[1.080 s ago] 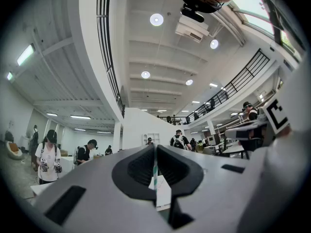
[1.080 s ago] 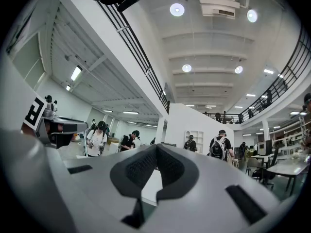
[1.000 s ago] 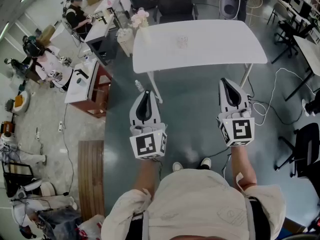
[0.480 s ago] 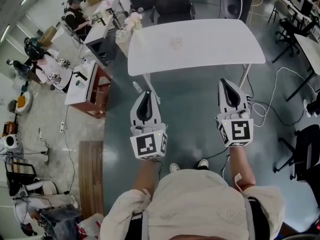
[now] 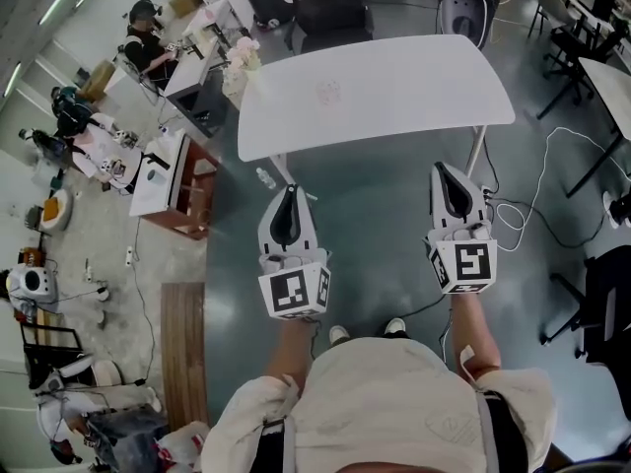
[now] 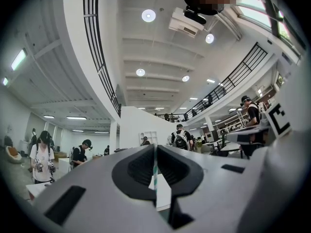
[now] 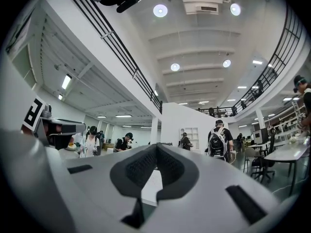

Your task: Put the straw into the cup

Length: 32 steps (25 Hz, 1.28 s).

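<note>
We read no words or numbers; only square markers at six o'clock on the left gripper (image 5: 289, 193) and right gripper (image 5: 449, 170).

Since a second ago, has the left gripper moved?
Yes, slightly: against the white table, the left gripper has shifted right, its tip now nearer the table's left leg.

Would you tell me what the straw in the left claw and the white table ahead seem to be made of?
The straw: probably paper, matt, judging by its green-and-white stripes; only a sliver shows in the shut left claw, so plastic is possible too. The table: smooth white top, likely laminate or painted board, evenly pale; its slim legs look like white-painted metal.
</note>
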{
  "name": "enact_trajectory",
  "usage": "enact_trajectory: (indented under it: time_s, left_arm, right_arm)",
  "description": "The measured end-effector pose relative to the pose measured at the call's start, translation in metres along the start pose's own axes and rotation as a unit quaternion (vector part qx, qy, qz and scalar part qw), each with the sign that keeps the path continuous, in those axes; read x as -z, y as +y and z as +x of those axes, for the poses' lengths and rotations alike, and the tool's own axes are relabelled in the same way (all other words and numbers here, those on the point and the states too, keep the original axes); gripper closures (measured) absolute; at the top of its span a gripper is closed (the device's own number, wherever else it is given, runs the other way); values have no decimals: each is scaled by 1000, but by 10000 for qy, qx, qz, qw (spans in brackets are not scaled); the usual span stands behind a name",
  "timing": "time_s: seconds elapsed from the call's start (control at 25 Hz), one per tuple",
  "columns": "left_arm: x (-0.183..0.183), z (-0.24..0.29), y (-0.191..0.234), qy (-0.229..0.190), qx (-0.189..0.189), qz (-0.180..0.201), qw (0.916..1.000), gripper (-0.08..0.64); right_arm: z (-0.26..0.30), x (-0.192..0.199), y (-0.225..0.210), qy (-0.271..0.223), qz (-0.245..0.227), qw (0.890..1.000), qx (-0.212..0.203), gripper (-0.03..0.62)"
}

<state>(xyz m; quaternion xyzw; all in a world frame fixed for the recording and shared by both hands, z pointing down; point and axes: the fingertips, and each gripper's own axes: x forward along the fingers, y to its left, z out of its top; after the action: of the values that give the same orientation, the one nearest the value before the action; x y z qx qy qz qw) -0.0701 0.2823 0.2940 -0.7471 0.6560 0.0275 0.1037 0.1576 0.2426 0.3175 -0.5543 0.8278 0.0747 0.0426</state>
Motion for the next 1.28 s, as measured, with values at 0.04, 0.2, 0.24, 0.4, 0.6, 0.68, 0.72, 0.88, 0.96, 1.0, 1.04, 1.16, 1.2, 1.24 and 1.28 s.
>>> enact_trajectory:
  time_s: [0.04, 0.2, 0.24, 0.4, 0.6, 0.68, 0.72, 0.88, 0.96, 1.0, 1.04, 1.16, 1.2, 1.24, 1.28]
  left_arm:
    - [1, 2, -7, 5, -15, 9, 10000, 540]
    - [3, 10, -31, 43, -34, 7, 10000, 540]
    - [3, 13, -35, 57, -33, -18, 10000, 540]
    - [9, 19, -46, 120, -40, -42, 9999, 540]
    - [16, 31, -55, 144, -21, -47, 9999, 540]
    - [19, 34, -57, 143, -17, -52, 9999, 540]
    - [20, 35, -58, 139, -14, -62, 9999, 540]
    - [24, 48, -55, 121, -5, -129, 9998, 540]
    - [29, 55, -48, 118, -19, -175, 9998, 540]
    - [32, 58, -43, 117, -30, -200, 9997, 540]
    - [35, 61, -39, 113, -40, -225, 9997, 540]
    - [42, 72, -22, 97, -68, -314, 9994, 540]
    - [45, 76, -15, 89, -82, -350, 9993, 540]
    - [48, 81, -8, 86, -99, -382, 9992, 540]
    - [52, 87, 0, 96, -113, -405, 9991, 540]
  right_arm:
    - [-2, 3, -7, -2, 22, 10000, 1, 591]
    - [-10, 13, -32, 43, 104, 9999, 10, 591]
    - [-11, 15, -36, 56, 125, 9999, 10, 591]
    - [-13, 21, -48, 61, 195, 9998, 17, 591]
    - [-7, 29, -61, 48, 246, 9997, 58, 591]
    - [-7, 32, -63, 47, 257, 9996, 64, 591]
    - [-7, 33, -63, 53, 258, 9996, 67, 591]
    - [6, 36, -67, 95, 201, 9997, 77, 591]
    - [17, 38, -64, 95, 168, 9998, 60, 591]
    - [22, 40, -62, 98, 148, 9998, 48, 591]
    - [27, 41, -59, 112, 127, 9998, 36, 591]
    - [45, 42, -48, 161, 48, 9999, -3, 591]
    - [52, 42, -44, 165, 4, 9999, -17, 591]
    - [61, 41, -40, 164, -39, 9999, -28, 591]
    - [70, 41, -37, 165, -67, 9998, -32, 591]
